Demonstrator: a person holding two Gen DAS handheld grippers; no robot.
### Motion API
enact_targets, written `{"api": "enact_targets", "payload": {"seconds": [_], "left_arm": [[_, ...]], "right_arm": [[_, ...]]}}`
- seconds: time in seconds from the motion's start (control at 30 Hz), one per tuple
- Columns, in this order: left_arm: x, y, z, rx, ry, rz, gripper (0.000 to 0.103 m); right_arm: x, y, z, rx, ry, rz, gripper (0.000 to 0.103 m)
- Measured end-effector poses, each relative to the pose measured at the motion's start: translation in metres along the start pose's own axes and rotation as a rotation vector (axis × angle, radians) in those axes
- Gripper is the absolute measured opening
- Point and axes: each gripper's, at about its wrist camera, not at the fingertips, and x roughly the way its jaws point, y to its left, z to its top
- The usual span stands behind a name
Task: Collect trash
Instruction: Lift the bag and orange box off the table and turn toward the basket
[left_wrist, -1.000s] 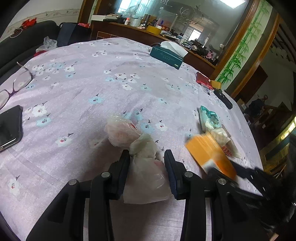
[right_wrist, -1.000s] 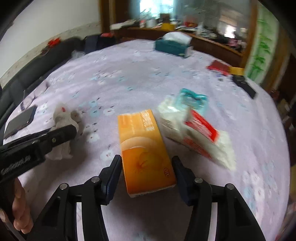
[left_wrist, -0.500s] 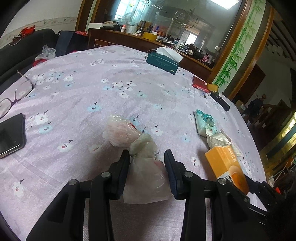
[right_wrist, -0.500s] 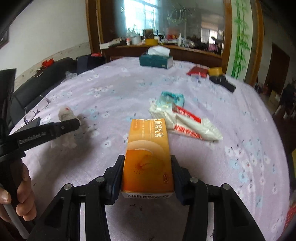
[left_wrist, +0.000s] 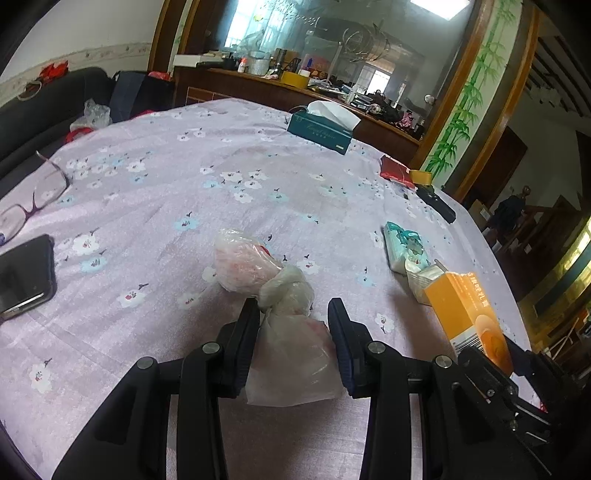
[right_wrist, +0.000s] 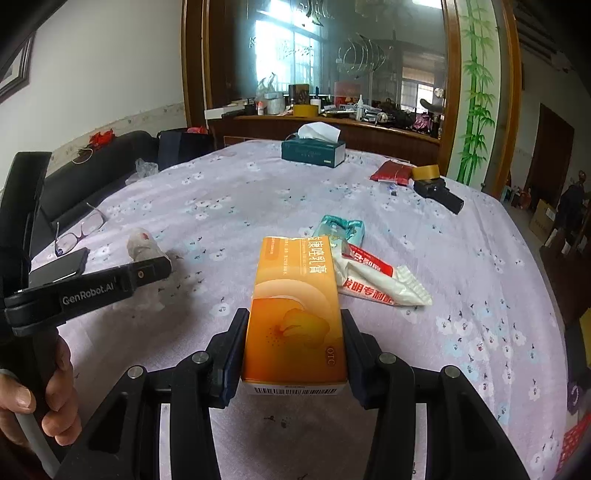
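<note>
My left gripper (left_wrist: 292, 308) is shut on a knotted clear plastic bag (left_wrist: 291, 354) with pinkish contents, whose front lobe rests on the floral tablecloth (left_wrist: 155, 206). My right gripper (right_wrist: 294, 315) is shut on an orange medicine box (right_wrist: 295, 302), its pads pressing both long sides and the box's far end tilted up off the cloth. The same box (left_wrist: 469, 314) shows at the right of the left wrist view. Beyond the box lie a white wrapper with red print (right_wrist: 373, 280) and a teal tissue pack (right_wrist: 340, 229). The left gripper (right_wrist: 155, 266) and its bag (right_wrist: 142, 242) appear at the left.
A dark green tissue box (left_wrist: 319, 129) stands at the far side. Glasses (left_wrist: 33, 195) and a black phone (left_wrist: 22, 277) lie at the left edge. A red packet (right_wrist: 391, 171), a tape roll (right_wrist: 425, 171) and a black device (right_wrist: 439, 194) sit far right. A person's hand (right_wrist: 48, 398) grips the left handle.
The right gripper's jaws closed onto the orange box and raised it off the cloth, and its view tipped up. The left gripper kept still with the bag.
</note>
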Motion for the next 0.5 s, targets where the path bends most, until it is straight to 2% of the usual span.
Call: {"api": "enact_targets", "payload": {"seconds": [0.5], "left_arm": [[-0.031,-0.021,-0.003,0.092,-0.091,0.052,0.037]], "right_arm": [[-0.023,-0.013,0.010,0.074,-0.077,-0.005,0.051]]}}
